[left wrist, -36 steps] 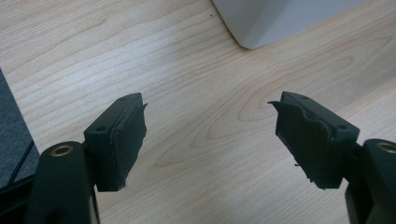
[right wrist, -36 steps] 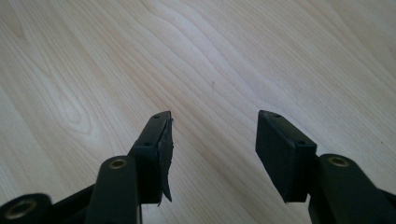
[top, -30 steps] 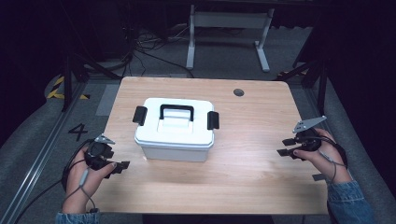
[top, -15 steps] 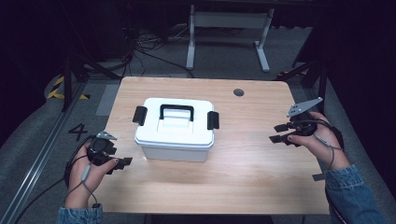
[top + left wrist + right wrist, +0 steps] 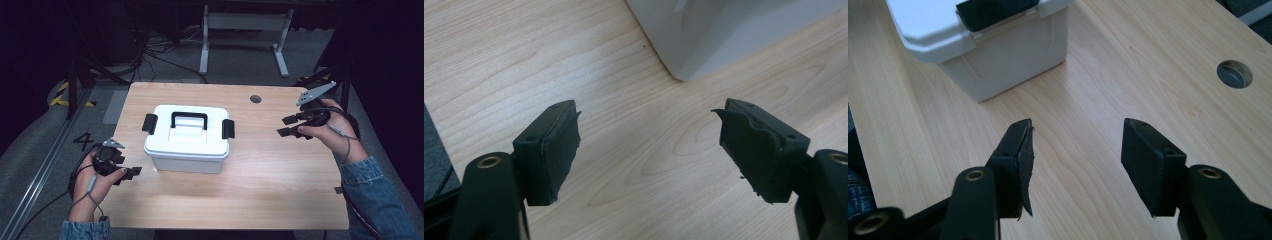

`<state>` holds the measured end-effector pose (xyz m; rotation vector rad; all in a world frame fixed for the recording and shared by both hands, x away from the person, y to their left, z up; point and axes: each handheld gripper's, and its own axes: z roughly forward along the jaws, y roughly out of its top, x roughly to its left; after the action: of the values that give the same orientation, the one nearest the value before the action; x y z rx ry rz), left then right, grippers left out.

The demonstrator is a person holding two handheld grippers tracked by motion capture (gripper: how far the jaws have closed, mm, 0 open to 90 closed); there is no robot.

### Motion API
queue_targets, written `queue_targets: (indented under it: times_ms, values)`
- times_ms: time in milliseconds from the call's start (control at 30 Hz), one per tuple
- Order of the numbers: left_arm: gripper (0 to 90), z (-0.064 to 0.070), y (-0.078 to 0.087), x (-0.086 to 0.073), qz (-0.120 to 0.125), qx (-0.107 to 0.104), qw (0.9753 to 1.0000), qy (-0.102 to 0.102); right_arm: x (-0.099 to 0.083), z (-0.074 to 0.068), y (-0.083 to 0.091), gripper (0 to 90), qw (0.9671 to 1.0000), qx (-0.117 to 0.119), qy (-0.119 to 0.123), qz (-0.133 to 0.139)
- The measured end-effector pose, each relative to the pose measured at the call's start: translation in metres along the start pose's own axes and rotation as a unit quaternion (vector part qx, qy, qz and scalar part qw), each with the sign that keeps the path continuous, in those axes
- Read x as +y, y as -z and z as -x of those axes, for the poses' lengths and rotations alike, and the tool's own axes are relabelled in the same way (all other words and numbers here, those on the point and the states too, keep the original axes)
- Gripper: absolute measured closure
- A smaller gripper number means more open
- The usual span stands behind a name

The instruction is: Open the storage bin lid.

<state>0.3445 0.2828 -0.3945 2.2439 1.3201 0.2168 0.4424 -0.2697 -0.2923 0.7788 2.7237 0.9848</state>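
Note:
A white plastic box [image 5: 187, 142] with a black handle [image 5: 189, 118] and a black latch on each side stands shut in the middle of the wooden table [image 5: 260, 180]. My left gripper [image 5: 131, 172] rests low at the table's left edge, open and empty, its jaws pointing at the box's near left corner [image 5: 684, 45]. My right gripper [image 5: 289, 125] hovers above the table at the right, open and empty. It points toward the box's right end, where one black latch [image 5: 995, 11] sits.
A round cable hole [image 5: 255, 99] lies in the table top near the far edge, right of the box. Behind the table stand a white metal frame [image 5: 245, 30] and loose cables on the floor. Dark rails run along the left.
The right gripper has risen and moved farther from me, up along the table's right side. The left gripper has shifted slightly toward me. Both stay open; the box has not moved.

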Motion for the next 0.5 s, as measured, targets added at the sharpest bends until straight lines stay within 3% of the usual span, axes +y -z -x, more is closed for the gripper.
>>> queue_targets:
  times_ms: [167, 267, 500]
  values:
    - [24.7, -0.001, 0.002, -0.005, -0.002, 0.004, 1.0, 0.004, 0.015, 0.0, -0.005, 47.5, 0.9999, 0.002, 0.01, -0.004]
    - [24.7, 0.0, 0.004, -0.006, 0.001, 0.007, 1.0, 0.005, 0.028, -0.001, -0.011, 47.6, 0.9997, 0.016, 0.016, -0.002]
    - [24.7, -0.002, 0.002, -0.014, -0.008, 0.003, 0.9999, 0.011, 0.059, -0.008, -0.026, 47.6, 0.9983, 0.025, 0.053, -0.01]
